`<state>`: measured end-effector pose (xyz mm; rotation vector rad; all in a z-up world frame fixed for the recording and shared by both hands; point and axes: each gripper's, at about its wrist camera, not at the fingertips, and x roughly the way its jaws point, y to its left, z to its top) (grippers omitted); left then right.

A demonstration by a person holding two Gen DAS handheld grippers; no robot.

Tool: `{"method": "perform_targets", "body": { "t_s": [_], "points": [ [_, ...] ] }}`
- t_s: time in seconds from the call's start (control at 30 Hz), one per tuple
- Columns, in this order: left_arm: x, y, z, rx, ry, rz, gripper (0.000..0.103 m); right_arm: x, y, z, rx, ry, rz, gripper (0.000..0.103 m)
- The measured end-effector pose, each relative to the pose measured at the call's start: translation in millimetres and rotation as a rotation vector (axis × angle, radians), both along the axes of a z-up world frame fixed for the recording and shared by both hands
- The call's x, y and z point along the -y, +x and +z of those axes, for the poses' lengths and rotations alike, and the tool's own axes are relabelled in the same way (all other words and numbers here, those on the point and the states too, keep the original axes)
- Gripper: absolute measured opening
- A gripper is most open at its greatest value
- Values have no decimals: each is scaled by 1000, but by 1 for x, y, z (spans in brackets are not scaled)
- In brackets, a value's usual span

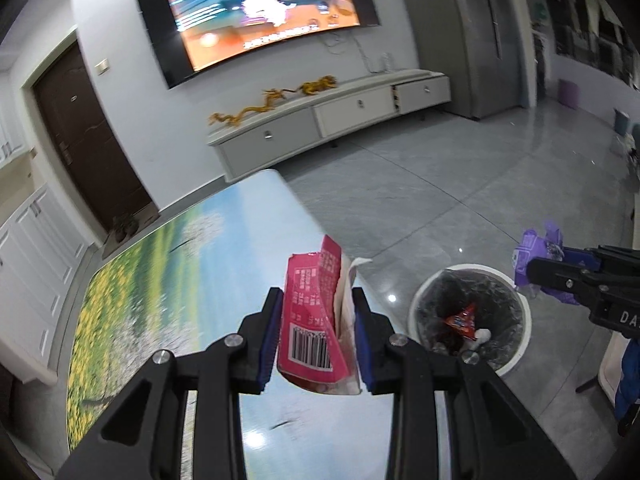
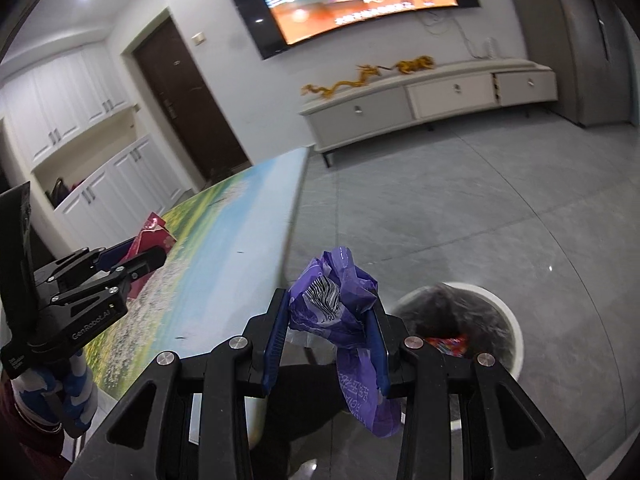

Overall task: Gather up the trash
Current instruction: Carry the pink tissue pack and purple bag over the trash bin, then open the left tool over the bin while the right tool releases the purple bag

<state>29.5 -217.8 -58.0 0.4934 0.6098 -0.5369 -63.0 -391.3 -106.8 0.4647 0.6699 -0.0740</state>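
Observation:
My left gripper (image 1: 318, 300) is shut on a pink snack wrapper (image 1: 310, 320) with a barcode, held above the right edge of the table (image 1: 168, 280). My right gripper (image 2: 330, 312) is shut on a crumpled purple wrapper (image 2: 332, 304), held past the table's edge. A white trash bin (image 1: 520, 320) lined with a dark bag stands on the floor to the right, with a red wrapper (image 1: 464, 320) inside. In the left wrist view the right gripper (image 1: 532, 272) hovers beside the bin with the purple wrapper (image 1: 532, 248). The right wrist view shows the left gripper (image 2: 154, 258) and its pink wrapper (image 2: 154, 236) at the left.
The table carries a landscape print of flowers and sky. Grey tiled floor (image 1: 460, 184) spreads beyond it. A white TV cabinet (image 1: 340, 124) with golden dragon ornaments stands under a wall TV (image 1: 260, 12). A dark door (image 1: 88, 136) and white cupboards (image 2: 80, 120) lie left.

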Motion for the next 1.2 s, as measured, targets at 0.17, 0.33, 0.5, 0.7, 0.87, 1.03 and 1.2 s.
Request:
{"method": "perform_targets", "body": {
  "t_s": [0.17,0.33,0.5,0.7,0.87,1.03,1.2],
  "points": [
    [34,-4,-12,-19,35,-60,31,27,-6,-15,-31,26,-56,37],
    [67,-3,-29,-60,69,-112,32,47,-3,-36,-77,66,-94,37],
    [95,4,-47,-112,94,-155,32,59,-1,-59,-119,103,-116,37],
    [125,15,-68,-172,111,-198,33,76,12,-83,-166,120,-126,39],
    [140,22,-81,-211,109,-223,34,83,23,-97,-203,122,-134,41],
    [153,26,-91,-239,106,-244,34,84,27,-107,-232,124,-149,43],
    [160,29,-95,-283,80,-267,35,90,28,-116,-258,127,-166,45]
  ]
}}
